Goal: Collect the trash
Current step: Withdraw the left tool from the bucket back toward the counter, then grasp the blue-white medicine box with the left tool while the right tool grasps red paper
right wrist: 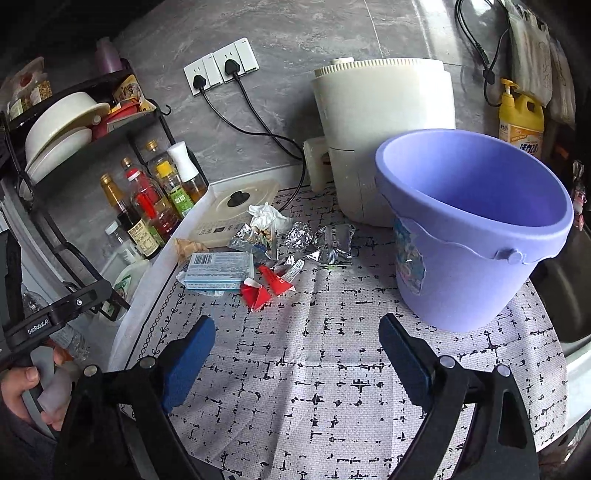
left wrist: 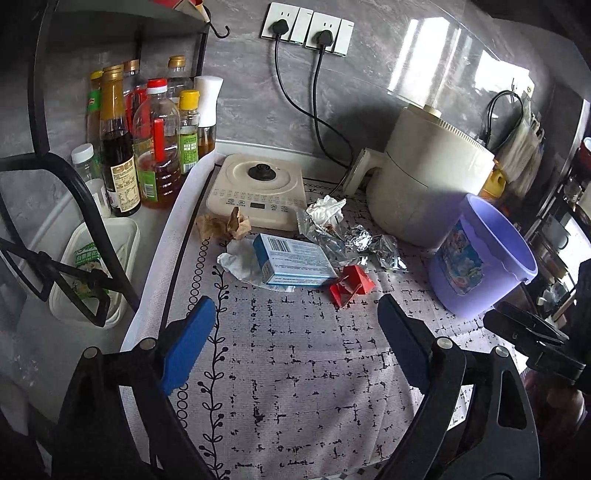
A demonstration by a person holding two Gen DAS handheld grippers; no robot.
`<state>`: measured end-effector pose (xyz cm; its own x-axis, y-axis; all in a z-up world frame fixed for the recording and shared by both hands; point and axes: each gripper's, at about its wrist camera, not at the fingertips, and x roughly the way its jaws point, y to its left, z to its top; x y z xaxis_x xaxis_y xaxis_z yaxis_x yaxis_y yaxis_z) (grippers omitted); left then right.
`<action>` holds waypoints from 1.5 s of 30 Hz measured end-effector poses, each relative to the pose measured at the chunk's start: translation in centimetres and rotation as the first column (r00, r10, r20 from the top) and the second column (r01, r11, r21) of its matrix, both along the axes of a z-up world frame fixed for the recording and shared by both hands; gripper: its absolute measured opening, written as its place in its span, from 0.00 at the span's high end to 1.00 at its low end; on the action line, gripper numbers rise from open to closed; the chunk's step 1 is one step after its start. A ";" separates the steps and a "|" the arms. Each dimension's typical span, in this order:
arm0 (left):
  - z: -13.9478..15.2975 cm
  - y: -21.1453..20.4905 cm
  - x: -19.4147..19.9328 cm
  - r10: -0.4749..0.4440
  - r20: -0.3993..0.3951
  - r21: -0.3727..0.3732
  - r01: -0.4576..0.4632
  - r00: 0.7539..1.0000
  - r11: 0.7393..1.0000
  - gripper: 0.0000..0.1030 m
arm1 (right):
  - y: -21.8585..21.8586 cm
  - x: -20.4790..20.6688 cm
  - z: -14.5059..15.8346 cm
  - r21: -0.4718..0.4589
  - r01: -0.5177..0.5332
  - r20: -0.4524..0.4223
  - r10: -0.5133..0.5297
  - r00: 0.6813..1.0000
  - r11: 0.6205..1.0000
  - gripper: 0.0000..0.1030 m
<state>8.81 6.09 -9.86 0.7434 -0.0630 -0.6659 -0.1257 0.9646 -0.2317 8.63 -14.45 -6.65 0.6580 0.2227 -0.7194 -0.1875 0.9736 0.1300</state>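
Trash lies in a cluster on the patterned mat: a blue-and-white carton [left wrist: 295, 264] [right wrist: 219, 273], red wrapper pieces [left wrist: 351, 286] [right wrist: 264, 290], crumpled foil [left wrist: 358, 240] [right wrist: 299, 236], a foil pouch [right wrist: 334, 245], a white tissue [left wrist: 327, 208] [right wrist: 266, 216] and brown paper [left wrist: 225, 223]. An empty purple bucket [left wrist: 480, 258] [right wrist: 476, 229] stands upright to the right of the trash. My left gripper [left wrist: 295, 314] is open and empty, just short of the carton. My right gripper [right wrist: 297, 332] is open and empty, short of the red wrappers, left of the bucket.
A cream induction cooker [left wrist: 256, 192] and a cream appliance [left wrist: 424, 184] stand behind the trash, with cords to wall sockets [left wrist: 306, 31]. Sauce bottles [left wrist: 147, 147] and a black rack [right wrist: 74, 147] with dishes crowd the left. A yellow detergent bottle [right wrist: 521, 122] stands at the back right.
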 end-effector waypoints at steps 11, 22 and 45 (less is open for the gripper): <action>-4.2 2.8 4.2 -0.019 -0.046 -0.139 0.012 0.999 0.990 0.41 | 4.5 3.5 -2.6 -0.066 -0.065 -0.066 0.061 0.996 0.996 0.38; -8.2 5.5 8.6 -0.025 -0.098 -0.274 -0.003 0.995 0.962 0.51 | 7.7 10.3 -5.5 -0.125 -0.077 -0.130 0.061 0.990 0.989 0.59; -11.7 6.4 11.0 -0.043 -0.157 -0.429 -0.029 0.987 0.903 0.59 | 11.4 14.4 -10.1 -0.200 -0.113 -0.197 0.073 0.978 0.973 0.67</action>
